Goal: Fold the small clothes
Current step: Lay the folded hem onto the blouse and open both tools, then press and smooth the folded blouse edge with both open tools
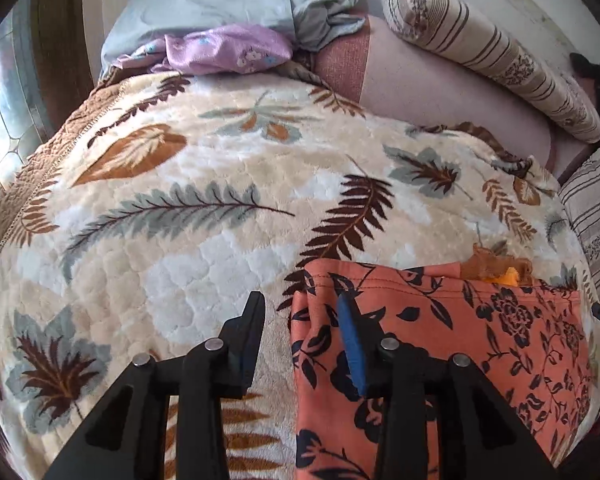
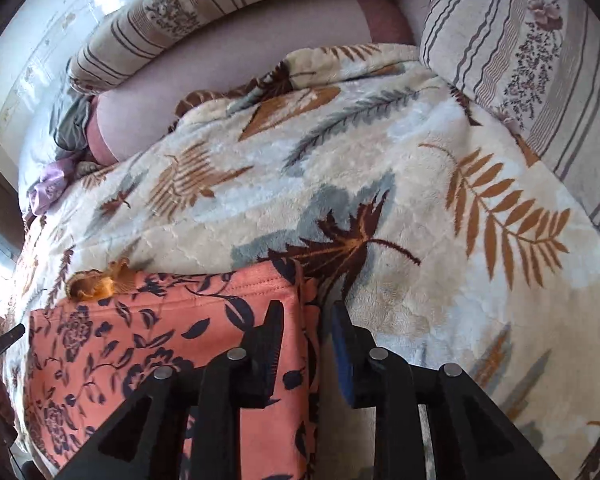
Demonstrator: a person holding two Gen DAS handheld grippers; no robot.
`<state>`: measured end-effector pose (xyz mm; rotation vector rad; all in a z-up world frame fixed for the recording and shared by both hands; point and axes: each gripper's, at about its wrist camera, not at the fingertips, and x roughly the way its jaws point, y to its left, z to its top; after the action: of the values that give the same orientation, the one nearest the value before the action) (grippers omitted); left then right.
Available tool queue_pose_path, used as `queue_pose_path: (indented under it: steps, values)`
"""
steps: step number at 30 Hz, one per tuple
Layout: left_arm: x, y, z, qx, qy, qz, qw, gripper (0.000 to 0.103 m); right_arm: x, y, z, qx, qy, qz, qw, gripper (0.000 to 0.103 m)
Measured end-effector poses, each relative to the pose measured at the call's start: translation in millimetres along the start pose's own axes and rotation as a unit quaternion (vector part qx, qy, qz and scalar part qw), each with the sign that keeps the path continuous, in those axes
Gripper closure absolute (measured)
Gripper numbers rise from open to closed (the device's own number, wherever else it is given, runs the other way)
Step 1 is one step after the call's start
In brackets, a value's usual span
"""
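On the bed's leaf-patterned fleece blanket (image 1: 172, 240), the left claw (image 1: 302, 320) stands parted and empty over the left edge of the folded orange floral garment (image 1: 440, 340). The right claw (image 2: 306, 324) straddles the garment's right edge, jaws apart, gripping nothing. Striped pillows (image 2: 520, 60) lie beyond.

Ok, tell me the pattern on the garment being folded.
Garment: orange with dark navy flowers and leaves; clearest in the right wrist view.
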<state>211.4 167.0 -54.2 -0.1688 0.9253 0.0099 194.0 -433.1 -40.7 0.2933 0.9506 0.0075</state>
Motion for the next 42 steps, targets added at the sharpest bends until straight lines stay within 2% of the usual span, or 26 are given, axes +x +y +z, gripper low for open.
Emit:
queue_pose_path:
  steps: [3,5,6,7,10,11,12,13,14,15,17,19,21,22,23,24,25,26,29,30,32,35,37,40,42]
  values:
    - [-44.4,-1.3,-14.0,-0.004,-0.028,-0.017,0.9994,0.058,-41.0,15.4,-9.5,0.003,-0.021,0.065,0.998,0.075]
    - [-68.1,-6.9,-33.9,-0.005,-0.041,-0.038,0.9984,0.053,-55.5,31.5,-24.0,0.001,-0.014,0.124,0.992,0.064]
    - [-75.7,-11.2,-46.2,0.0,-0.04,-0.051,0.9979,0.052,-60.7,37.6,-33.8,0.003,-0.007,0.152,0.988,0.036]
    - [-78.3,-13.6,-59.4,0.003,-0.035,-0.061,0.9975,0.052,-63.7,42.1,-44.7,0.008,-0.002,0.179,0.984,0.018]
    - [-60.2,-19.2,-99.4,0.017,0.021,-0.062,0.9977,0.052,-49.2,46.9,-80.6,0.029,0.042,0.224,0.973,0.018]
    - [-46.6,-17.1,-112.2,0.018,0.048,-0.045,0.9977,0.052,-37.8,42.3,-92.0,0.042,0.061,0.219,0.973,0.018]
    - [-32.9,-15.1,-124.4,0.025,0.076,-0.024,0.9965,0.058,-23.3,33.1,-103.1,0.063,0.086,0.202,0.974,0.018]
    - [-28.7,-13.5,-131.5,0.037,0.077,-0.012,0.9963,0.062,-9.5,21.2,-111.2,0.083,0.108,0.182,0.974,0.021]
    - [-36.6,-15.0,-133.4,0.048,0.059,-0.003,0.9971,0.068,-7.8,10.9,-115.1,0.101,0.103,0.184,0.972,0.023]
    - [-44.7,-17.1,-131.8,0.051,0.058,0.007,0.997,0.068,-14.2,4.5,-115.1,0.118,0.095,0.188,0.971,0.029]
    - [-64.5,-20.6,-126.0,0.048,0.041,0.014,0.9979,0.068,-31.6,3.5,-109.9,0.122,0.081,0.171,0.974,0.027]
    - [-83.5,-27.0,-122.9,0.054,0.009,0.013,0.9984,0.063,-48.7,8.5,-105.4,0.106,0.057,0.185,0.975,0.026]
    - [-89.1,-31.3,-124.8,0.051,-0.006,-0.003,0.9987,0.048,-53.5,11.2,-108.7,0.105,0.055,0.209,0.971,0.026]
    - [-83.7,-32.3,-128.3,0.049,-0.002,-0.004,0.9988,0.045,-49.3,7.8,-111.5,0.109,0.061,0.209,0.97,0.024]
    - [-70.7,-34.5,-133.7,0.052,0.019,0.01,0.9984,0.042,-40.2,4.6,-117.5,0.114,0.074,0.195,0.971,0.024]
    - [-52.1,-35.6,-140.2,0.059,0.056,0.034,0.9961,0.042,-27.2,-1.8,-124.6,0.128,0.097,0.172,0.972,0.024]
    - [-36.6,-35.5,-146.9,0.063,0.088,0.056,0.9926,0.042,-25.6,-12.3,-131.8,0.157,0.103,0.176,0.966,0.027]
    - [-36.7,-33.3,-149.2,0.056,0.081,0.052,0.9938,0.04,-33.6,-18.7,-133.9,0.177,0.085,0.19,0.962,0.027]
    - [-59.3,-29.7,-142.5,0.029,0.05,0.043,0.9974,0.04,-66.3,-17.0,-133.9,0.177,0.054,0.192,0.964,0.027]
    - [-65.7,-30.9,-139.2,0.028,0.036,0.05,0.9977,0.04,-76.7,-16.3,-137.7,0.18,0.043,0.202,0.962,0.026]
    - [-73.3,-35.8,-134.5,0.028,0.02,0.053,0.998,0.04,-82.2,-15.0,-151.2,0.19,0.055,0.221,0.955,0.023]
    - [-71.7,-48.1,-131.8,0.019,0.023,0.044,0.9986,0.04,-62.9,-16.3,-175.6,0.228,0.098,0.228,0.941,0.023]
    - [-70.2,-59.6,-132.0,0.014,0.031,0.044,0.9984,0.04,-48.8,-21.2,-186.5,0.262,0.109,0.224,0.932,0.023]
    - [-73.4,-76.4,-131.3,0.009,0.029,0.036,0.9989,0.04,-40.6,-28.1,-188.2,0.304,0.089,0.239,0.918,0.022]
    - [-76.3,-86.3,-129.9,0.011,0.023,0.031,0.9992,0.04,-37.7,-29.5,-183.6,0.314,0.08,0.24,0.915,0.022]
